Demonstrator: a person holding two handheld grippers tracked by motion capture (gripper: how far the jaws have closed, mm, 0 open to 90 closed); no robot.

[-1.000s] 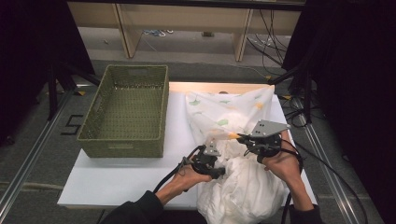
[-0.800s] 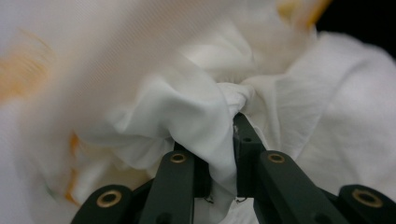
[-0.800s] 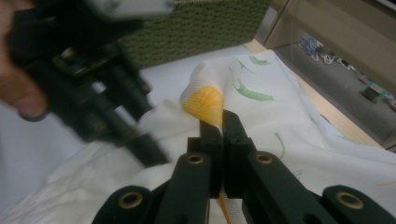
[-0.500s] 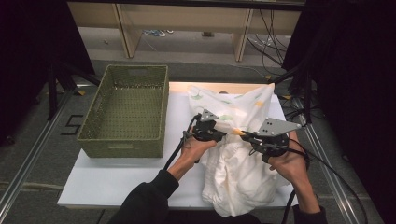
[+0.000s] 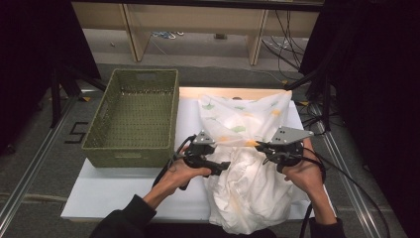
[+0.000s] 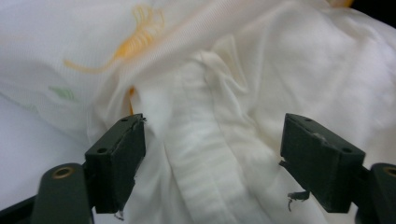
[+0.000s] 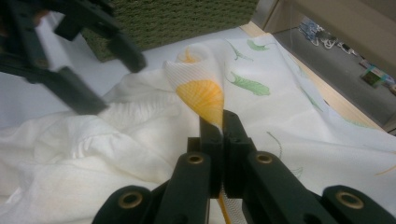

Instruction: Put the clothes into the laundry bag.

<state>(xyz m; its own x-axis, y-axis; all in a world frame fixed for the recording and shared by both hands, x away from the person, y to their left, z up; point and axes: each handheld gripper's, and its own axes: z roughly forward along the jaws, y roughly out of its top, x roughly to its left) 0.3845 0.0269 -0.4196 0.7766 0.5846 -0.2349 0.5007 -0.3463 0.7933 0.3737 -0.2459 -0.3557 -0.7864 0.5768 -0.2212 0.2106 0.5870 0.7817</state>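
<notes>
A soft white cloth [image 5: 247, 163] printed with green and orange leaf shapes lies crumpled on the white tabletop [image 5: 124, 193], just right of the green woven basket [image 5: 133, 116]. Its far part spreads flat with the print showing; the near part is bunched into deep folds and hangs over the table's near edge, where its lower end is cut off from the high view. In the left gripper view the weave looks fine and slightly ribbed, with a gathered, pleated strip running down the middle.

The basket is rectangular, with an open lattice of holes through its walls and floor, and it stands on the table's left part.

The left gripper [image 6: 212, 154], right of the basket's near corner, has its jaws spread wide with folds of cloth lying between them; whether either jaw touches the fabric cannot be told. The right gripper [image 7: 219, 122], further right of the basket over the cloth's middle, has its jaws pressed together on a curled edge of cloth bearing an orange fan-shaped print. In the right gripper view the left gripper is blurred in the upper left.
</notes>
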